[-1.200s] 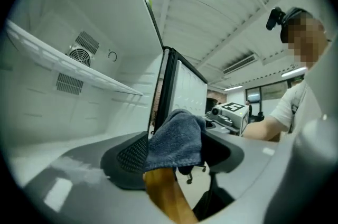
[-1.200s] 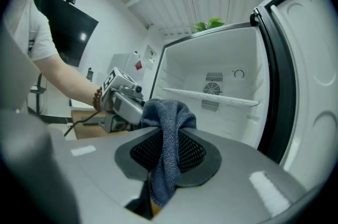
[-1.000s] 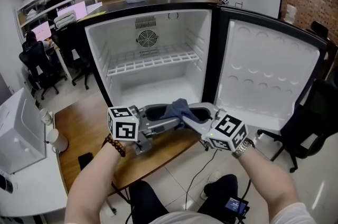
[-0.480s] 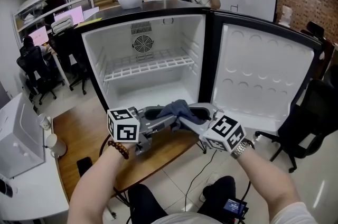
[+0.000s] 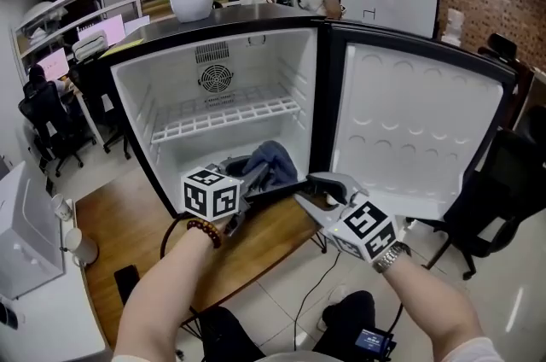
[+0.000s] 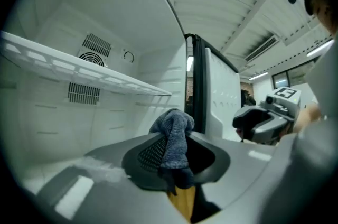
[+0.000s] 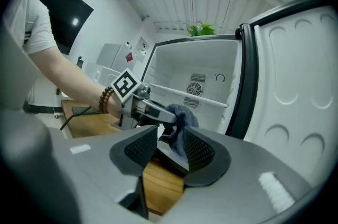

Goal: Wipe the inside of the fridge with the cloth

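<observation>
At the open fridge (image 5: 128, 108), left tongs (image 6: 177, 157) just closed on the cloth (image 5: 269, 162); right tongs (image 7: 170, 150) just opened, empty.

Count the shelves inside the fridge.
1: a white wire shelf spans the fridge interior at mid-height, under the fan grille. The cloth hides part of the bottom.

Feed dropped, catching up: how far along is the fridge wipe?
Done: the fridge door stands open. In hand: the left gripper has just been closing its jaws and clamps the cloth; the right gripper has just been opening its jaws, nothing between them. Left: all the wiping; the cloth is only at the fridge mouth.
</observation>
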`<state>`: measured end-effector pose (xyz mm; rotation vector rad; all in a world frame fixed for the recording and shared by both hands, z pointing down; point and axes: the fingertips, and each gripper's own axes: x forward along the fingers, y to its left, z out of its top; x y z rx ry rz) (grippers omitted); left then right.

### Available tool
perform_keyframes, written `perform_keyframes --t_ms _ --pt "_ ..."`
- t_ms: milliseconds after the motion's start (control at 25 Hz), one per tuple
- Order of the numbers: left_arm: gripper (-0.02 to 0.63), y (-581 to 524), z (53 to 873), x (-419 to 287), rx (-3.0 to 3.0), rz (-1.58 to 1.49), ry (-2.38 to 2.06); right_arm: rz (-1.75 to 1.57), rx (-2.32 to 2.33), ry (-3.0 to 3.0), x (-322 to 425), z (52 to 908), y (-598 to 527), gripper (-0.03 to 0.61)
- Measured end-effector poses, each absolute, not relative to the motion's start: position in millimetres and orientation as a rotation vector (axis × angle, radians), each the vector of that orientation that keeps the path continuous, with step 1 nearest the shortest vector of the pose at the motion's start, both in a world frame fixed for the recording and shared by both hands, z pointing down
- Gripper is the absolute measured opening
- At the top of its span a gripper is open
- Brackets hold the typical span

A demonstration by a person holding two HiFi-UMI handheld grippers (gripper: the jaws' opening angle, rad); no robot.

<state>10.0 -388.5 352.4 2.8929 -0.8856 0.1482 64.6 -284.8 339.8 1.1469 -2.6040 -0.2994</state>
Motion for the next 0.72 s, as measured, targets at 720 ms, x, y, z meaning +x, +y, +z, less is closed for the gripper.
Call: perform_keyframes --t_ms 720 --pt "0.084 -547 356 41 2.748 0.277 -1.401 -0.360 1.164 -2.646 71 334 -279 0.150"
